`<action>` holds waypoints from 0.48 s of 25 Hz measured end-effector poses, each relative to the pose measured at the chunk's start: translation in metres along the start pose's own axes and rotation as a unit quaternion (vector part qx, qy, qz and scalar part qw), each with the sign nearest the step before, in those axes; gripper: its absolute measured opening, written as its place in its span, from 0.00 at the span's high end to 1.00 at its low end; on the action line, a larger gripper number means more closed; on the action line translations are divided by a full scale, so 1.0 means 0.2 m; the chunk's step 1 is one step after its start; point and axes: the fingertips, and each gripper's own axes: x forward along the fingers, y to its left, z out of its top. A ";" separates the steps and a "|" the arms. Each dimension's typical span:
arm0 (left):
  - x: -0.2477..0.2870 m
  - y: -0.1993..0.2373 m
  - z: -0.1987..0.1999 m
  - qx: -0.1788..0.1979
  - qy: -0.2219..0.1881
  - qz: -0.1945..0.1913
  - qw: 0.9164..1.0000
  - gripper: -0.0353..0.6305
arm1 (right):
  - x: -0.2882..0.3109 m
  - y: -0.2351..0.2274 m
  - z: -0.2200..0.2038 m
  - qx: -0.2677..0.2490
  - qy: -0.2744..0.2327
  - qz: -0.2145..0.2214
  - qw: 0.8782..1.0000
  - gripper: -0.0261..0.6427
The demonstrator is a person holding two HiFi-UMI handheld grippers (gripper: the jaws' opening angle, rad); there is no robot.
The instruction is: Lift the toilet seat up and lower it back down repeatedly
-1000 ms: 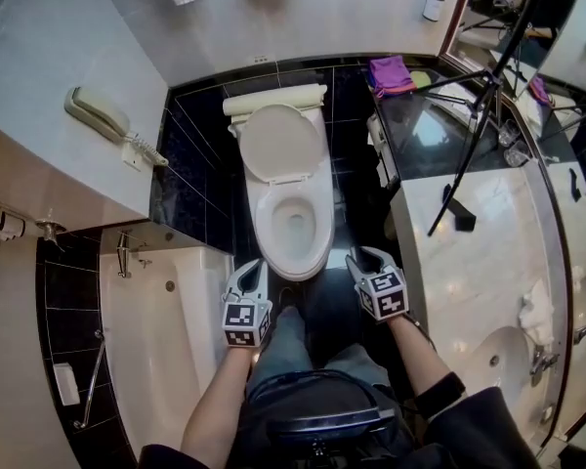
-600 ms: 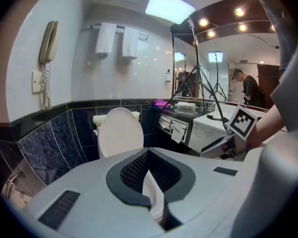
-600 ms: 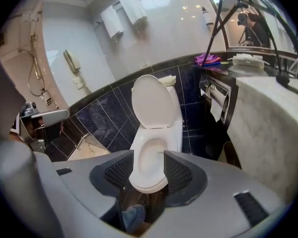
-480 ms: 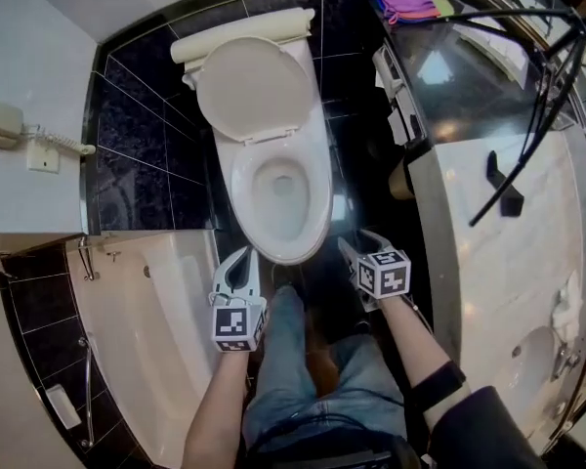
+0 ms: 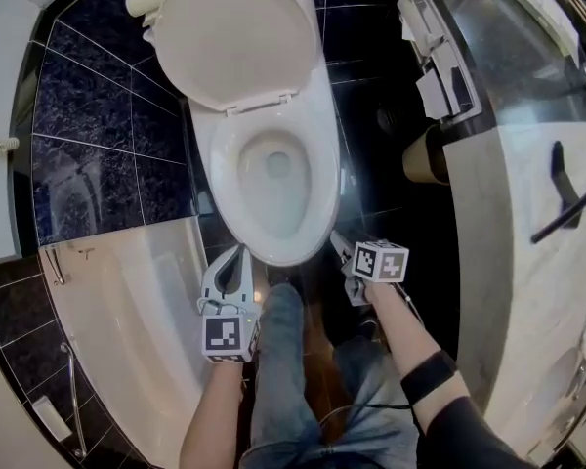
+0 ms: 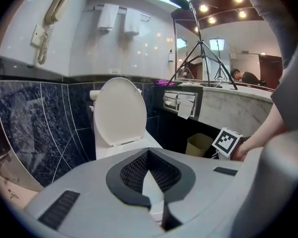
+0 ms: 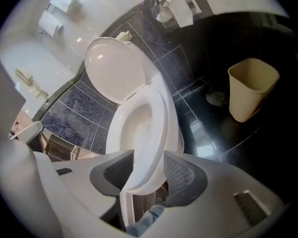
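Both forearms stretch low toward the bowl.
Toilet seat lies down, lid upright; right hand-held gripper, jaws just opening wide, frames the seat's front rim; left hand-held gripper closed nearby.

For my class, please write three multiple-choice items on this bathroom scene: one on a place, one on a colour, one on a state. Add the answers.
1. Where does the waste bin stand?
A. On the floor beside the counter
B. In the bathtub
C. Hung on the wall

2. What colour are the wall tiles behind the toilet?
A. Red
B. Dark blue-black
C. Green

3. How is the toilet lid?
A. Shut over the bowl
B. Taken off
C. Raised upright

Answers:
1 A, the bin sits on the dark floor against the counter's side.
2 B, the tiles look dark and marbled.
3 C, the lid stands up and the bowl lies open.
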 end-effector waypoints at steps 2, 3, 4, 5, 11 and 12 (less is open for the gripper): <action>0.04 0.01 -0.05 -0.009 0.003 0.003 1.000 0.95 | 0.09 -0.03 -0.03 0.038 0.001 0.010 0.999 0.65; 0.06 0.02 -0.07 -0.007 0.005 0.002 1.000 0.95 | 0.13 -0.05 -0.04 0.056 0.000 0.014 0.998 0.65; 0.07 0.03 -0.10 -0.006 0.007 0.002 1.000 0.95 | 0.17 -0.06 -0.05 0.072 -0.001 0.016 0.997 0.65; 0.08 0.03 -0.12 -0.009 0.009 0.003 1.000 0.95 | 0.20 -0.08 -0.06 0.085 -0.002 0.016 0.996 0.65; 0.13 0.09 -0.18 -0.040 0.019 0.015 0.999 0.95 | 0.33 -0.11 -0.06 0.132 -0.008 0.026 0.991 0.65; 0.13 0.09 -0.19 -0.036 0.020 0.014 0.999 0.95 | 0.35 -0.10 -0.06 0.135 -0.008 0.031 0.990 0.65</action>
